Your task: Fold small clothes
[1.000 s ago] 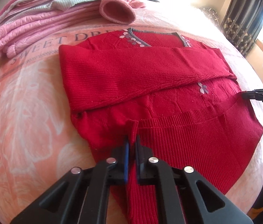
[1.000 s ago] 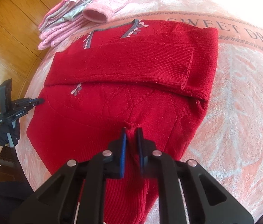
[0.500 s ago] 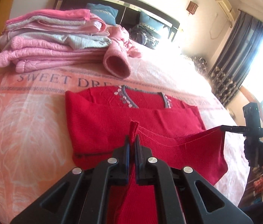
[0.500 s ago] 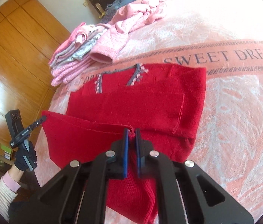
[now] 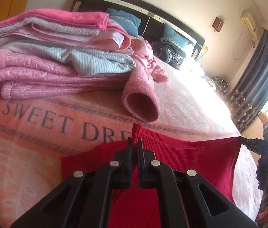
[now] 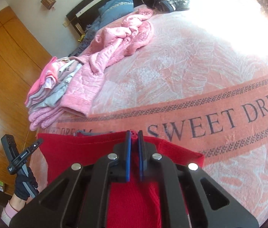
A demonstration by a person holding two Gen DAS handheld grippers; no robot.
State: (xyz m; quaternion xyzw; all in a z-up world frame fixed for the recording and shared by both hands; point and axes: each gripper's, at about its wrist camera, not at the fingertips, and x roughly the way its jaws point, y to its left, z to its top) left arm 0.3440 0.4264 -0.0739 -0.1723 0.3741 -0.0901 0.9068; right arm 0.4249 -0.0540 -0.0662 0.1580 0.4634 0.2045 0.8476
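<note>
A red knit sweater [image 5: 190,155] lies on the pink bedspread [image 5: 29,152], its hem lifted and carried over its upper part. My left gripper [image 5: 134,142] is shut on one corner of the red hem. My right gripper [image 6: 134,134] is shut on the other hem corner of the red sweater [image 6: 77,148]. The hem stretches taut between the two grippers. The sweater's grey collar [image 6: 82,132] just peeks out past the hem in the right wrist view. The folded sleeves are hidden under the raised cloth.
A stack of folded pink and grey clothes [image 5: 48,57] sits beyond the sweater, with a pink sleeve [image 5: 141,102] hanging off it. A crumpled pink garment [image 6: 126,36] lies further up the bed. Pillows and a dark headboard [image 5: 152,19] are at the far end.
Both grippers have lifted the red hem and carried it forward over the sweater towards the collar. The folded sleeves and most of the collar have become covered.
</note>
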